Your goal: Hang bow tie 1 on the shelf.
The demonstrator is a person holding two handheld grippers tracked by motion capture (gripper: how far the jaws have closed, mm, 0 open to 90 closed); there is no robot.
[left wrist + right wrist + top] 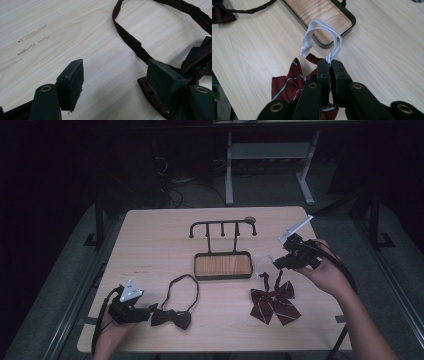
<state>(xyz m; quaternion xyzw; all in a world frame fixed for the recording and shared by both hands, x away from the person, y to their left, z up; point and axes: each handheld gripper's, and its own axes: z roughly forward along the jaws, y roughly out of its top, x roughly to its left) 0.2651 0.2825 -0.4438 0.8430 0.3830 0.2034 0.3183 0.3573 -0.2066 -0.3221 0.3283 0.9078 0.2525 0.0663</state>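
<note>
A striped dark-red bow tie (274,303) (287,87) lies on the table at the right. Its white elastic neck loop (322,37) (262,264) stands up from it, and my right gripper (329,63) (280,262) is shut on that loop, just right of the tray. A plain dark bow tie (172,317) (197,57) with a dark neck band (182,287) (130,40) lies at the front left. My left gripper (115,80) (150,310) stands open beside it, the right jaw resting on the tie's cloth edge.
A black metal stand with a hook rail (222,225) and a wood-floored tray (223,266) sits mid-table. Bare tabletop (150,240) lies at the left and far side. Desk legs and cables stand beyond the far edge.
</note>
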